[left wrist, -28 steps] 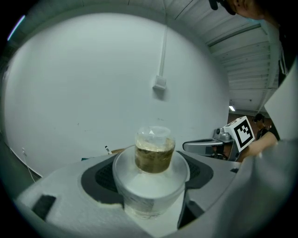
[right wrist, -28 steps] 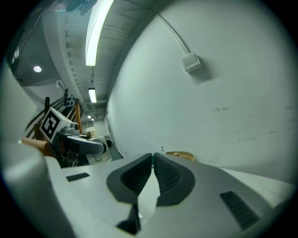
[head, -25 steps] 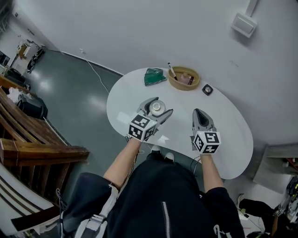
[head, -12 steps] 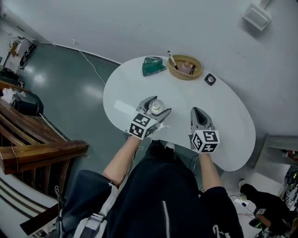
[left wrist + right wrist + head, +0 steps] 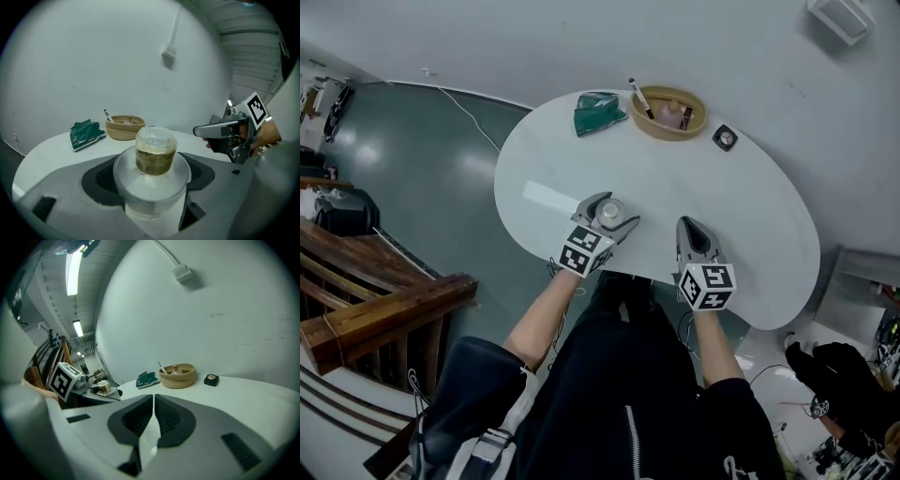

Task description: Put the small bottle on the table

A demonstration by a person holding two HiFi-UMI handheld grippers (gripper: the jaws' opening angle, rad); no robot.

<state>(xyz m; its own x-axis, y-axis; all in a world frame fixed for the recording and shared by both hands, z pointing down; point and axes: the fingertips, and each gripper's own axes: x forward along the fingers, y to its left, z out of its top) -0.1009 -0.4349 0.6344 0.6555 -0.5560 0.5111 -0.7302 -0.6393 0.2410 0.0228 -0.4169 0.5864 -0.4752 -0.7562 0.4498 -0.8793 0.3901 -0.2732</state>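
The small bottle (image 5: 611, 212) is clear, with brownish contents and a white cap. My left gripper (image 5: 616, 208) is shut on it, just above the near part of the white table (image 5: 750, 216). In the left gripper view the bottle (image 5: 154, 154) fills the space between the jaws, its white cap toward the camera. My right gripper (image 5: 689, 226) hangs beside it to the right, shut with nothing in it. Its jaws meet in the right gripper view (image 5: 153, 401), where the left gripper with the bottle (image 5: 102, 386) shows at the left.
At the table's far side stand a woven basket (image 5: 672, 111) with a pen (image 5: 637, 97) in it, a green packet (image 5: 598, 112) to its left and a small black object (image 5: 726, 138) to its right. Wooden benches (image 5: 366, 309) stand on the floor at left.
The head view has shifted, so the table sits higher in the picture. Both grippers now lie nearer its near edge. The left one still holds the bottle and the right one is still shut.
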